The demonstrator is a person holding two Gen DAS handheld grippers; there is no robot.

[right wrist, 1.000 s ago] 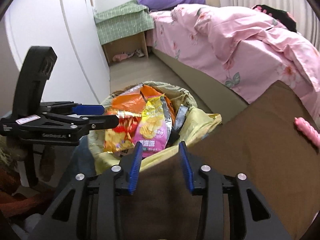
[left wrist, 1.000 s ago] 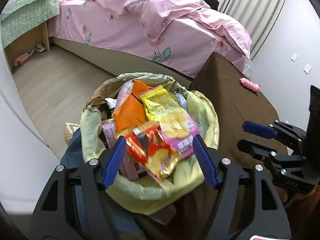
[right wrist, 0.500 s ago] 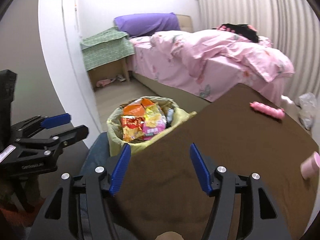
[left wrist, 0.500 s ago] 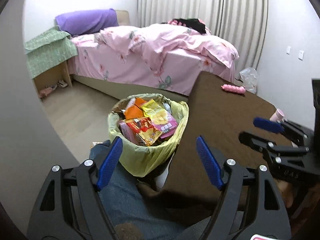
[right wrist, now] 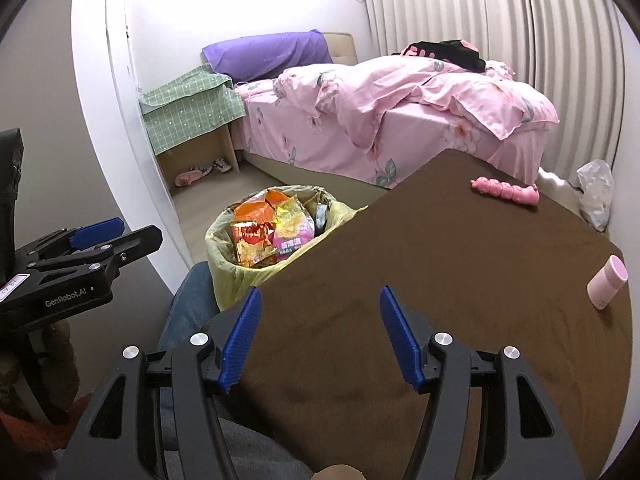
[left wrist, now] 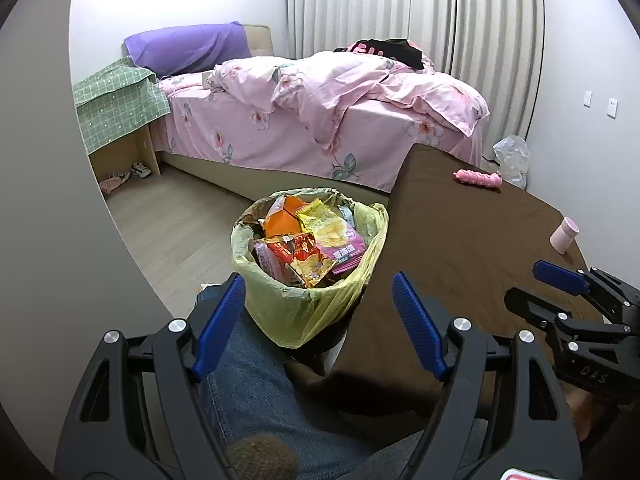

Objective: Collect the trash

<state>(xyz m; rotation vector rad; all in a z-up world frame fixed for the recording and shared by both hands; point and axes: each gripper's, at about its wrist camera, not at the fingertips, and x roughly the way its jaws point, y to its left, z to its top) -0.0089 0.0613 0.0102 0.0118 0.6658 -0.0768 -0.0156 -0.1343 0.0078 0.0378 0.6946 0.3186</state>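
A trash bin with a yellow-green liner [left wrist: 280, 312] [right wrist: 224, 276] stands on the floor left of the brown table [left wrist: 460, 248] [right wrist: 460, 264]. It is full of snack wrappers [left wrist: 316, 240] [right wrist: 272, 236], orange, yellow, red and pink. My left gripper [left wrist: 320, 316] is open and empty, held back above my knee, nearer me than the bin. My right gripper [right wrist: 320, 332] is open and empty above the table's near part. Each gripper shows in the other's view, the right [left wrist: 568, 292] and the left [right wrist: 100, 240].
On the table lie a pink ridged toy [left wrist: 478, 179] [right wrist: 506, 191] at the far edge and a pink cylinder [left wrist: 564, 235] [right wrist: 607, 282] at the right. A bed with pink bedding [left wrist: 320, 120] is behind. A white wall [left wrist: 48, 200] is at left, and a plastic bag [left wrist: 512, 156] lies on the floor.
Both grippers pulled back and up from the bin, so it looks smaller and farther. The right gripper opened wider; the left stayed open and empty.
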